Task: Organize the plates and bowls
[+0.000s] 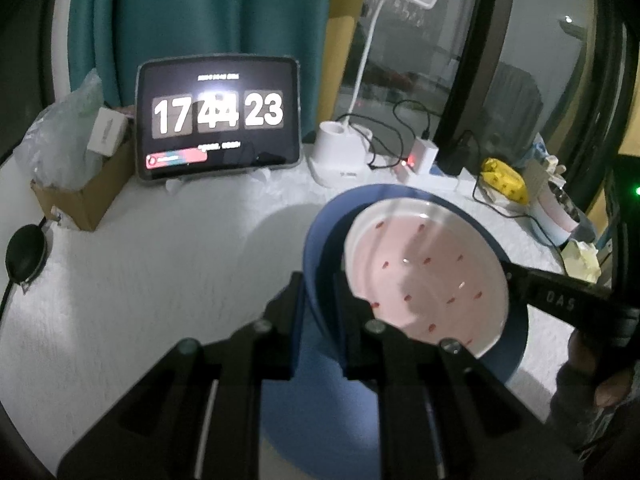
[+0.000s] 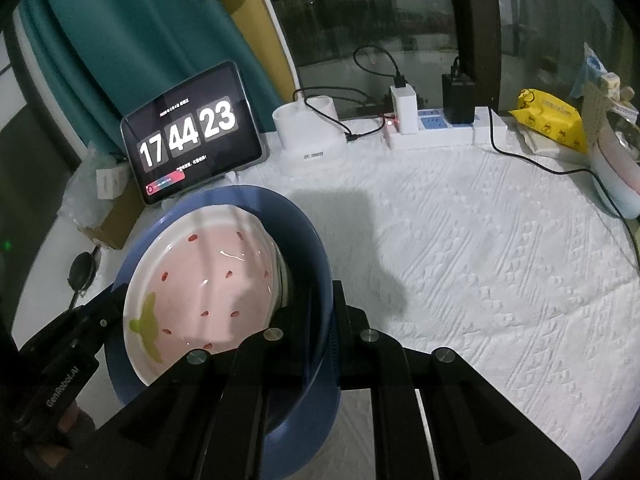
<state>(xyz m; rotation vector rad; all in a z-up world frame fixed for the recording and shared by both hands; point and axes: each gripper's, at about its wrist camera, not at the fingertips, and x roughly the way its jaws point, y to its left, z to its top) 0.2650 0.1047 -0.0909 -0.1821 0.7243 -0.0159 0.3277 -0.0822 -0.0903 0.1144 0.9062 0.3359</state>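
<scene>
Two claws, one stack: I carry the dishes in front of the tablet clock.

My left gripper (image 1: 318, 304) and right gripper (image 2: 322, 312) each clench opposite rims of the blue bowl (image 1: 320, 240), steadying the pink plate (image 1: 424, 276) nested inside, right of the tablet (image 1: 218, 116).

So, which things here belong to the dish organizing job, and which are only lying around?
Job:
- blue bowl
- pink strawberry plate inside it
- left gripper and right gripper, each shut on the bowl's rim

Lying about:
- tablet clock
- desk lamp
- power strip
- yellow packet
- cardboard box
</scene>
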